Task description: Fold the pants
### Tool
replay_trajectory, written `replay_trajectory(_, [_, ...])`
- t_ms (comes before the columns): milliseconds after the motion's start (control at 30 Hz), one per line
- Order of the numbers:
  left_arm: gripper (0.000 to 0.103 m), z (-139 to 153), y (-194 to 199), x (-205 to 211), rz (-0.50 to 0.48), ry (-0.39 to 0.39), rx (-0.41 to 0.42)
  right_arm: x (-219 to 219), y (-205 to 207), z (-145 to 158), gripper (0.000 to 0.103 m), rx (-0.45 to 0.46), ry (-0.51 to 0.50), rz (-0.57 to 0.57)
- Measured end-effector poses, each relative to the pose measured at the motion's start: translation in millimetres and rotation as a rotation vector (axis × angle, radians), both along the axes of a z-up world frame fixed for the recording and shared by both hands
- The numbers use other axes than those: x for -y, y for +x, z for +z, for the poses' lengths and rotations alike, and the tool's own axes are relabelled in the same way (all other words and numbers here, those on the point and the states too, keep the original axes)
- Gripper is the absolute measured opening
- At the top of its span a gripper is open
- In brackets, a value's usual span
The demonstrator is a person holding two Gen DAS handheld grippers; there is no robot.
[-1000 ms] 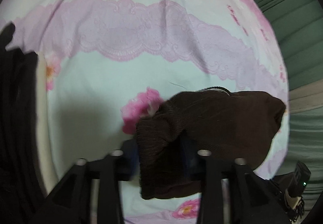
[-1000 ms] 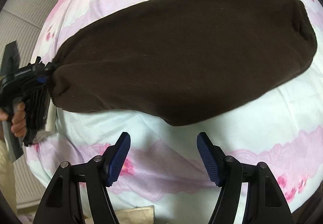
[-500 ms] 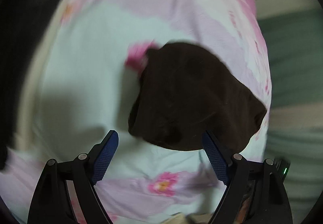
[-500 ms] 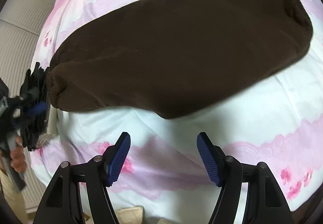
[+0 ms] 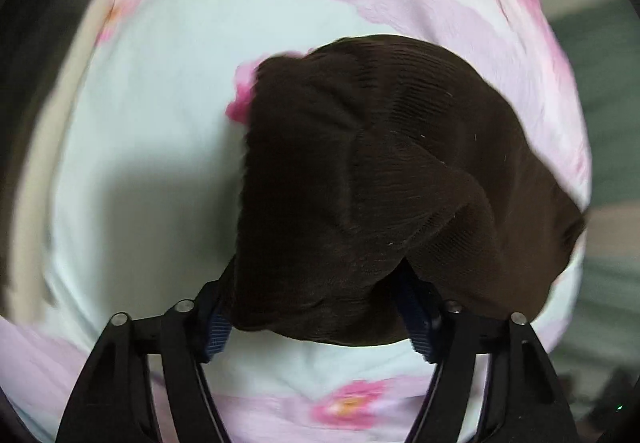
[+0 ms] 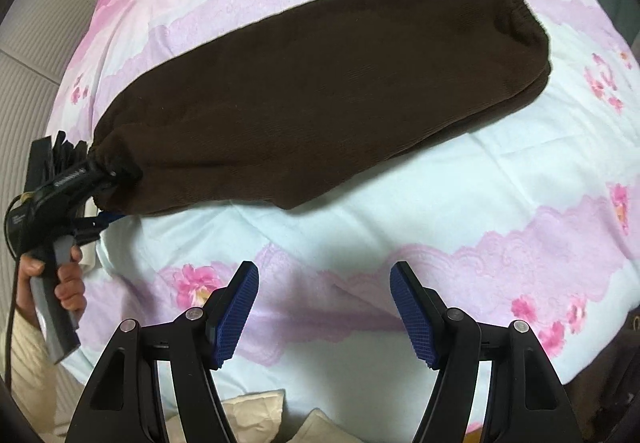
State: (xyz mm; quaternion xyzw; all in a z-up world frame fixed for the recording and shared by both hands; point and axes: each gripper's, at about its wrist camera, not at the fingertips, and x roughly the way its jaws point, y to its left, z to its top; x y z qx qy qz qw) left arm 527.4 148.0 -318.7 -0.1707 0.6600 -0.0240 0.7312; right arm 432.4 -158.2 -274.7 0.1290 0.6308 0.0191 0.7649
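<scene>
Two grippers: one black two-finger gripper with blue ribbed pads in each hand, both over a bed.
Pants: dark brown soft-knit pants (image 6: 320, 95) folded into one long band, lying slantwise across the middle of the bed, one end near the left edge and the other toward the far right corner.
Bed cover: pale mint quilt with pink lace bands and pink flowers (image 6: 460, 203), which carries the pants.
Left gripper: left gripper (image 5: 320, 317) has its fingers closed around the bunched end of the pants at the bed's left edge; in its own view the brown cloth drapes over and between the blue pads (image 5: 416, 317). The right view shows the person's hand (image 6: 66, 283) on its handle.
Right gripper: right gripper (image 6: 324, 307) stands wide open with nothing between its pads, above the near part of the quilt, apart from the pants.
Near edge: cream crumpled cloth (image 6: 256, 409) below the right gripper.
</scene>
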Motion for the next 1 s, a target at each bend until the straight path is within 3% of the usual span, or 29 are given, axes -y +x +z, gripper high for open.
replay_trajectory(33, [0.092,3,1,5,-0.035,0.068,0.005,1,-2,2,0.069,0.008,-0.005,-0.004])
replay_trajectory(67, [0.092,10,0,11,-0.084,0.140,0.022,4,-4,5,0.069,0.017,-0.012,-0.009])
replay_trajectory(200, [0.090,45,-16,28,-0.203,0.240,0.103,26,-7,19,0.069,0.060,-0.030,-0.049])
replay_trajectory(367, [0.090,101,-52,73,-0.296,0.235,0.222,76,-5,46,0.069,0.169,-0.041,-0.130])
replay_trajectory(467, [0.090,125,-62,111,-0.279,0.198,0.276,116,5,59,0.069,0.235,-0.024,-0.171])
replay_trajectory(600, [0.090,136,-65,170,-0.267,0.176,0.299,176,29,63,0.069,0.281,0.008,-0.204])
replay_trajectory(767, [0.090,134,-56,241,-0.256,0.220,0.297,234,80,42,0.065,0.276,0.028,-0.166])
replay_trajectory(833, [0.090,130,-50,261,-0.247,0.253,0.286,251,100,24,0.054,0.251,0.051,-0.154])
replay_trajectory(1000, [0.090,125,-48,302,-0.217,0.255,0.241,270,148,-23,0.052,0.177,0.094,-0.091])
